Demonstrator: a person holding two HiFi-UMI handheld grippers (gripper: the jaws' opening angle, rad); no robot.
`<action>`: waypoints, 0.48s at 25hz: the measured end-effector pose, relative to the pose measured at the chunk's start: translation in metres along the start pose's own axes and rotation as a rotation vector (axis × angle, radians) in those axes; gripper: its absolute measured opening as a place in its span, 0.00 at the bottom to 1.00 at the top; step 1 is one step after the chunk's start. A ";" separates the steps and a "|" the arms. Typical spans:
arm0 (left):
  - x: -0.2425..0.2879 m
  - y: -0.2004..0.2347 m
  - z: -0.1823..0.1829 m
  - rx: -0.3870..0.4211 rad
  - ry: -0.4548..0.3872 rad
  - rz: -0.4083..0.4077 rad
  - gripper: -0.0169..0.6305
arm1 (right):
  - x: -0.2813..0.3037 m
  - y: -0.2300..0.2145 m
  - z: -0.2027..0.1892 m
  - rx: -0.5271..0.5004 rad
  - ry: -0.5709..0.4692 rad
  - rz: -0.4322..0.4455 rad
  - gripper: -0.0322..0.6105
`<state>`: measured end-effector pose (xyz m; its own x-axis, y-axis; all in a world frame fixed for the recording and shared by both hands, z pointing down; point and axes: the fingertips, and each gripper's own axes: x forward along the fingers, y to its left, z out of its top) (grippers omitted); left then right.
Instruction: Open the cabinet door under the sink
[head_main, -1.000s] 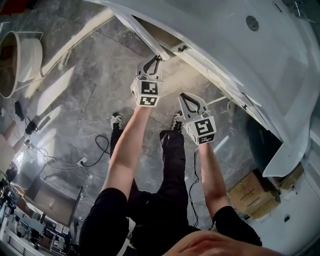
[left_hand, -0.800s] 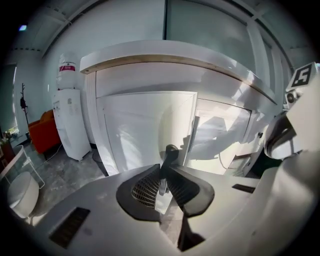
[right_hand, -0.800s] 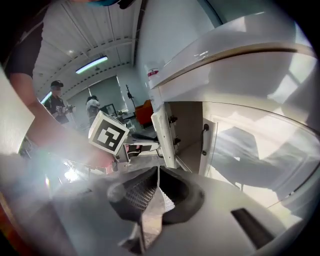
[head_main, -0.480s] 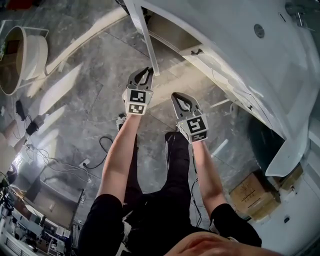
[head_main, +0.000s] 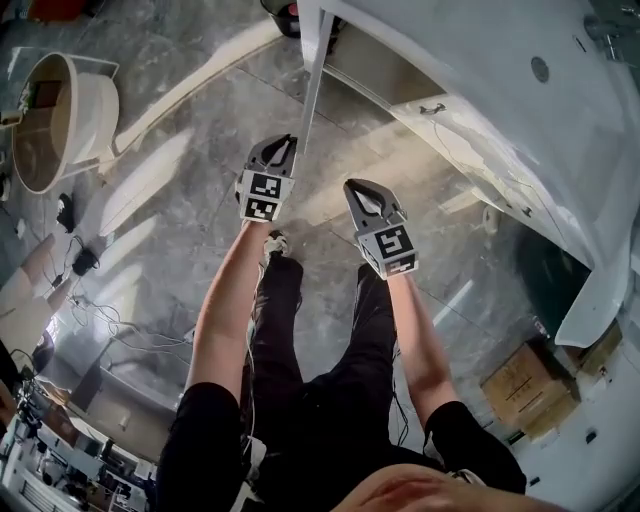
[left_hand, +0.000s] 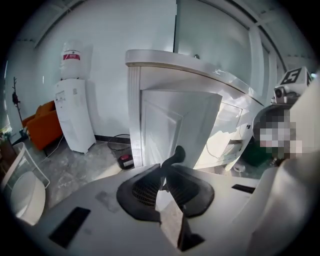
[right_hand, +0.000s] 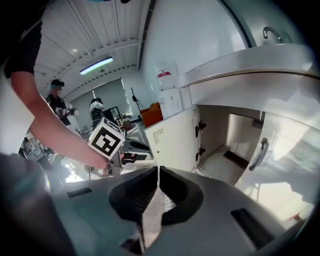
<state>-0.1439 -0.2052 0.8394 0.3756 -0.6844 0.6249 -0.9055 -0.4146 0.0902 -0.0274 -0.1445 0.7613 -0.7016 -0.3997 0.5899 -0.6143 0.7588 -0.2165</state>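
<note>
Nearby: left gripper (head_main: 286, 146), ribbed black pads clamped on the dark curved handle (left_hand: 174, 154) of the white panelled cabinet door (left_hand: 172, 120). Handle possibly metal; unclear. Right gripper (head_main: 358, 189) alongside, pads pressed together, nothing between. Door stands wide open beneath the glossy white sink (head_main: 520, 100). Floor (head_main: 170, 190): grey marbled tile.

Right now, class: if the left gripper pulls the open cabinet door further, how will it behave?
The cabinet door looks like a rigid panel, so probably stiff. Hung on two hinges, it should swing, not slide. Its smooth curved handle might slip in the left gripper.
</note>
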 end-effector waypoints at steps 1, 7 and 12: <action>-0.004 0.010 -0.003 0.007 0.012 -0.011 0.09 | 0.005 0.004 0.001 0.010 -0.007 -0.011 0.16; -0.014 0.046 -0.003 0.138 0.065 -0.128 0.09 | 0.030 0.031 0.008 0.070 -0.043 -0.078 0.16; -0.015 0.053 -0.001 0.210 0.108 -0.181 0.09 | 0.042 0.048 0.014 0.099 -0.044 -0.117 0.16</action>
<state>-0.1975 -0.2161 0.8361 0.4941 -0.5245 0.6934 -0.7604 -0.6473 0.0522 -0.0911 -0.1320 0.7651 -0.6371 -0.5058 0.5816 -0.7236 0.6524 -0.2253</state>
